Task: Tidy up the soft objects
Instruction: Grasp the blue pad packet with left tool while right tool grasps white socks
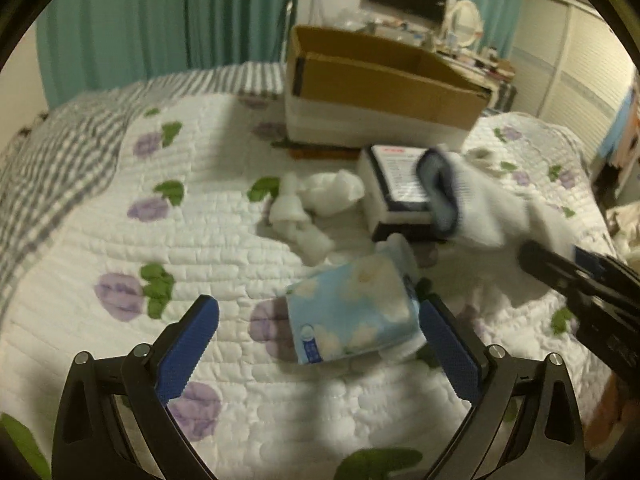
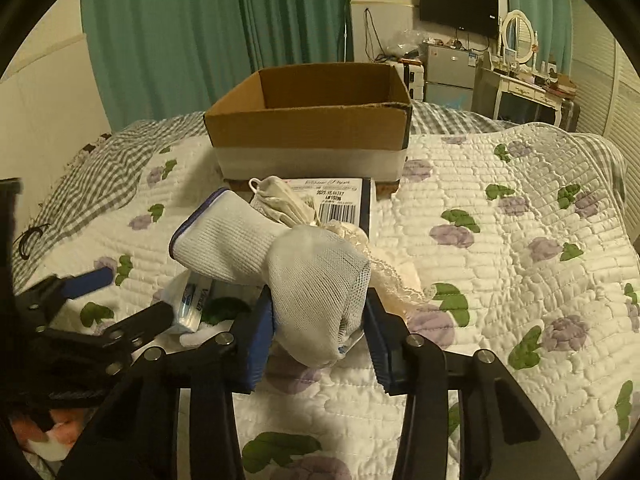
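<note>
My right gripper (image 2: 318, 312) is shut on a white knit glove (image 2: 316, 276) with a blue-edged cuff and holds it above the bed. The glove (image 1: 472, 204) and the right gripper (image 1: 560, 272) also show in the left wrist view, blurred. My left gripper (image 1: 320, 328) is open, low over the quilt, its fingers either side of a light blue tissue pack (image 1: 356, 316) that lies on the bed. White soft items (image 1: 316, 200) lie beyond it. An open cardboard box (image 2: 308, 132) stands at the far side of the bed.
A flat black and white box (image 1: 400, 184) with a barcode label lies in front of the cardboard box. A cream lace cloth (image 2: 396, 268) lies under the glove. The flowered quilt (image 2: 520, 240) covers the bed. A desk, mirror and screen stand behind.
</note>
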Available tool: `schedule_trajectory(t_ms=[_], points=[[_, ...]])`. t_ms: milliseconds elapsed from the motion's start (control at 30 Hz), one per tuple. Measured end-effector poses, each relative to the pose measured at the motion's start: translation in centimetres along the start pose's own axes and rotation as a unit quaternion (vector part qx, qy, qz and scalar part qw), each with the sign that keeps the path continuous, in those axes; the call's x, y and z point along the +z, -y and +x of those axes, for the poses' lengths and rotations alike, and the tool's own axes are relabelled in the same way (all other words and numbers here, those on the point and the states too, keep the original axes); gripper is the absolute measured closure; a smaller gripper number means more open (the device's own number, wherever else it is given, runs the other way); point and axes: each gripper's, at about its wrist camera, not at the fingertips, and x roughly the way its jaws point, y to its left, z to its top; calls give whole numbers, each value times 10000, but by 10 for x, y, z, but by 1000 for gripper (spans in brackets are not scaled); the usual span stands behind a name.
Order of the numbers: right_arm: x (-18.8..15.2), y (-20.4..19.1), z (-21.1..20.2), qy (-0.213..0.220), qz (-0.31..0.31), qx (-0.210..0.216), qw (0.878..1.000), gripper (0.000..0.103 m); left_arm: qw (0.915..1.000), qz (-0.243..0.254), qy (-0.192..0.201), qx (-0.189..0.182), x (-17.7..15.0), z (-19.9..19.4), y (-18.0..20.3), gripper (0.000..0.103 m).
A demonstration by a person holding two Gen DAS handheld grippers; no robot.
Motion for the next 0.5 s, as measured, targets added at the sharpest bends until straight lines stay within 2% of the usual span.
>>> schedule_trajectory(t_ms=[167, 200, 233, 300, 333, 367, 500], points=[[-1, 1, -1, 24, -24, 1, 10000, 61, 9988, -267, -244, -335, 1, 19, -5, 4], [0, 1, 0, 14, -35, 2, 10000, 61, 9982, -323, -299, -416, 1, 22, -6, 6], [-1, 1, 0, 13, -41, 3, 10000, 61, 9973, -373, -380, -497, 0, 27, -6, 14], [-2, 0, 0, 1, -58, 14, 10000, 61, 9957, -472, -488, -635, -2, 33, -7, 16], [-2, 0, 0, 1, -64, 14, 10000, 61, 9949, -529, -509, -692, -3, 34, -8, 17], [-3, -1, 0, -4, -72, 18, 10000, 61, 9947, -530, -494, -732, -3, 32, -8, 24], [-3, -1, -2, 14, -71, 17, 10000, 61, 9959, -414, -380, -715, -5, 20, -5, 25]])
